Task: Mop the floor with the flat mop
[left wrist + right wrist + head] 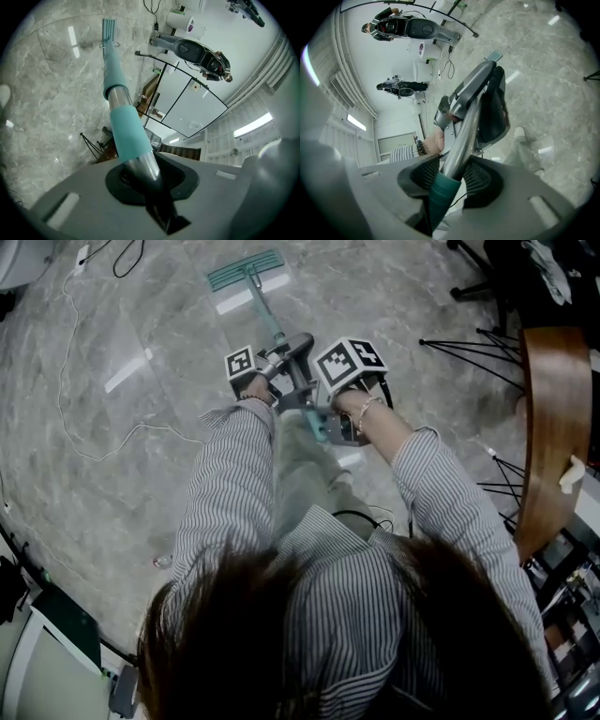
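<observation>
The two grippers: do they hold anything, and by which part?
Both hold the flat mop by its pole. The left gripper clamps the bare metal next to a teal sleeve; the right gripper clamps higher up, at the teal end grip.

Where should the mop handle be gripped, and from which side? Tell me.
Grip the upper handle, well above the mop head. It is a slim round pole leaning toward the person, so close the jaws across it from its sides, as the left gripper and right gripper do.
</observation>
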`<state>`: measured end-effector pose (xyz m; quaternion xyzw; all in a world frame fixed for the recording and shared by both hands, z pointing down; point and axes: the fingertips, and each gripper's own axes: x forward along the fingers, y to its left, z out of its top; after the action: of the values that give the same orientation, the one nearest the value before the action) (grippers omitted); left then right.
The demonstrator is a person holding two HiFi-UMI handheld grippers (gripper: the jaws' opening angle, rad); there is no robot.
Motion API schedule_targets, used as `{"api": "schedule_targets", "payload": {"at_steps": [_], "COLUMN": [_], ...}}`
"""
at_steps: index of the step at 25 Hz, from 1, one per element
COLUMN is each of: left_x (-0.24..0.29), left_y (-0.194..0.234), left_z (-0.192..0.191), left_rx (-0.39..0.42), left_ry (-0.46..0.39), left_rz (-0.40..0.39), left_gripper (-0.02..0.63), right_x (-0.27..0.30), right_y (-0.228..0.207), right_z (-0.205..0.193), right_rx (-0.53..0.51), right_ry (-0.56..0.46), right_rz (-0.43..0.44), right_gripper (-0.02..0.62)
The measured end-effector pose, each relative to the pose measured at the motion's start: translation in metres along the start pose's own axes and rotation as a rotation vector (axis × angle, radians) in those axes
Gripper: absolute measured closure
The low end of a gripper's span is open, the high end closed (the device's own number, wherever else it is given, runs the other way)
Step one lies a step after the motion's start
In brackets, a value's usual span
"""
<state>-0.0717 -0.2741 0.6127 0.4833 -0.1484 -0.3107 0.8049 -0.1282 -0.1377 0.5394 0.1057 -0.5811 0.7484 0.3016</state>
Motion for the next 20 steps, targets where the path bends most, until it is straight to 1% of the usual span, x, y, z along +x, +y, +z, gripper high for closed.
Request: {"api": "schedule_targets", "payload": {"at_steps": [9,14,20], "left_x": [-0.026,-0.048,-0.071], "left_y": [0.036,0.068,0.101], "left_z": [-0.069,-0.125,-0.18], "left_rx": [0.001,-0.002,-0.005], "left_ry": [-0.022,-0.021,-0.052], "left_rz": [-0.018,-0.015,-0.054], "left_gripper": [0.549,0.549,0.551], "right_x": [-0.002,0.001,0.002], "right_y": [-0.03,-0.054,-0.084], "right_z": [-0.08,-0.143,-0.209], "right_rx": [-0.02,-0.013,-0.03], "right_ry": [0.016,0.014,0.035], "right_rz": [-0.007,0.003,-0.02], "right_gripper": [0.446,0.446,0.446]}}
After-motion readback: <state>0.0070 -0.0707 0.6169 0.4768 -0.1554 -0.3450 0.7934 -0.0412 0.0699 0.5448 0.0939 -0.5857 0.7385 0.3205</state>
